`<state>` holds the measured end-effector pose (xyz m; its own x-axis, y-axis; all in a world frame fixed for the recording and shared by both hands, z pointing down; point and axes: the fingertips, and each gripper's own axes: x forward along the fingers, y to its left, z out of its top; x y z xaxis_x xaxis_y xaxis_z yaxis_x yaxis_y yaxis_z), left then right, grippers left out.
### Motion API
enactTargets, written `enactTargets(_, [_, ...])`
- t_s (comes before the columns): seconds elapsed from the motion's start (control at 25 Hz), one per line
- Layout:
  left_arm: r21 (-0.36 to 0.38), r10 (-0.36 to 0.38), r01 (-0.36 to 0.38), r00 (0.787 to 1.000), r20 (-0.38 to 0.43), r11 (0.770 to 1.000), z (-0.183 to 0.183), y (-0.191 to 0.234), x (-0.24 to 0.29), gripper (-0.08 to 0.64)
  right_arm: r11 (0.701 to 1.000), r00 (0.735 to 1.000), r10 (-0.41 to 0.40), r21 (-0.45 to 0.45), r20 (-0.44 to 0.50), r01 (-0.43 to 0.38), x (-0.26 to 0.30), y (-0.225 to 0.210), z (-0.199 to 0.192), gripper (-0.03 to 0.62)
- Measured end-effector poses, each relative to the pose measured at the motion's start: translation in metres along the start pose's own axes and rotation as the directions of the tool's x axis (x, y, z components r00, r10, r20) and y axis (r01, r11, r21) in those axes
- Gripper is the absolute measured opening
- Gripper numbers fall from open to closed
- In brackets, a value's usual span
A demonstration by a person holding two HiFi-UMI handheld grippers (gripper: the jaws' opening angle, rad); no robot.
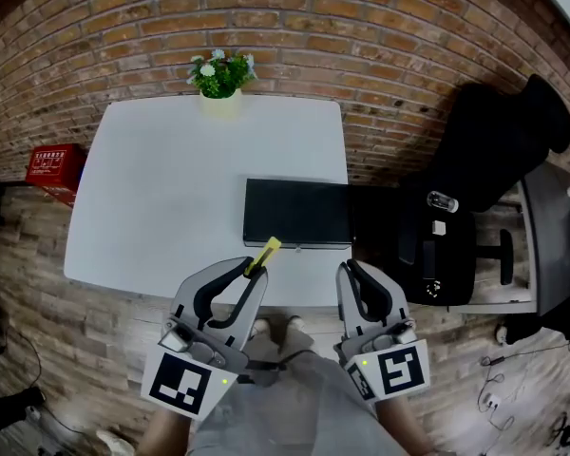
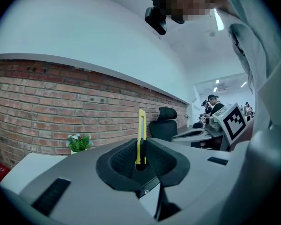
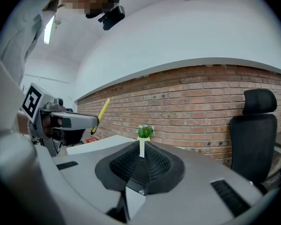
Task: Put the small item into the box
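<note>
Yellow and thin, the item (image 1: 263, 255) is clamped between the jaws of the left gripper (image 1: 250, 272), with most of its length left poking out past the tips. In the left gripper view it's seen standing straight up from the pads (image 2: 141, 135), gripped at its lower end by the left gripper (image 2: 140, 159). So it's not in the box (image 1: 297, 213) yet. The box is a flat black one, lid shut, set at the near right part of the white table (image 1: 171, 179). From the head view the item's free end is seen just short of the box's near left corner, and contact can't be judged from there. The right gripper (image 1: 347, 274) is held beside the left one, off the table's near edge, jaws pressed together with nothing caught in them. That's backed up by the right gripper view (image 3: 140, 154), where only the plant (image 3: 144, 131) is lined up far behind the closed pads. The plant (image 1: 220, 74) is parked at the table's far edge against the brick wall (image 1: 361, 27), and a black chair (image 1: 494, 141) is seen off to the right.
</note>
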<state>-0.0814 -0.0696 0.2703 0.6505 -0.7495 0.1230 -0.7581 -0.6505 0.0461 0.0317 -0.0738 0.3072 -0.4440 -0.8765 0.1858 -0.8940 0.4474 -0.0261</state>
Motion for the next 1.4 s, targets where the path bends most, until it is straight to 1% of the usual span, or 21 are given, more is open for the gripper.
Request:
enactTargets(0.2, [-0.005, 0.035, -0.035, 0.999, -0.008, 0.999, 0.000, -0.001, 0.002, 0.074, 0.999, 0.999, 0.042, -0.001, -0.006, -0.042, 0.006, -0.002, -0.001, 0.058])
enactTargets(0.52, [-0.019, 0.086, -0.087, 0.996, -0.025, 0.996, -0.009, -0.001, 0.006, 0.074, 0.995, 0.994, 0.098, -0.006, -0.043, -0.098, 0.015, -0.006, -0.018, 0.058])
enactTargets(0.72, [-0.042, 0.126, -0.128, 0.991, -0.038, 0.991, -0.017, 0.006, 0.002, 0.074, 0.988, 0.985, 0.146, -0.030, -0.093, -0.149, 0.030, 0.000, -0.041, 0.058])
enactTargets(0.88, [-0.051, 0.155, -0.159, 0.986, -0.065, 0.986, -0.029, 0.009, 0.001, 0.074, 0.982, 0.974, 0.177, -0.039, -0.140, -0.184, 0.043, 0.003, -0.066, 0.059])
enactTargets(1.04, [-0.067, 0.190, -0.195, 0.978, -0.082, 0.978, -0.041, 0.013, -0.001, 0.074, 0.983, 0.966, 0.165, -0.050, -0.199, -0.178, 0.056, 0.000, -0.100, 0.060])
enactTargets(1.16, [-0.073, 0.211, -0.219, 0.972, -0.104, 0.973, -0.051, 0.018, -0.004, 0.074, 0.984, 0.959, 0.158, -0.041, -0.234, -0.172, 0.069, 0.001, -0.123, 0.060])
enactTargets(1.28, [-0.066, 0.225, -0.234, 0.967, -0.122, 0.970, -0.061, 0.023, -0.007, 0.074, 0.989, 0.956, 0.132, -0.036, -0.263, -0.147, 0.081, 0.000, -0.145, 0.060])
enactTargets(1.4, [-0.070, 0.241, -0.252, 0.961, -0.135, 0.965, -0.070, 0.027, -0.008, 0.074, 0.992, 0.945, 0.112, -0.028, -0.306, -0.127, 0.090, -0.001, -0.170, 0.060])
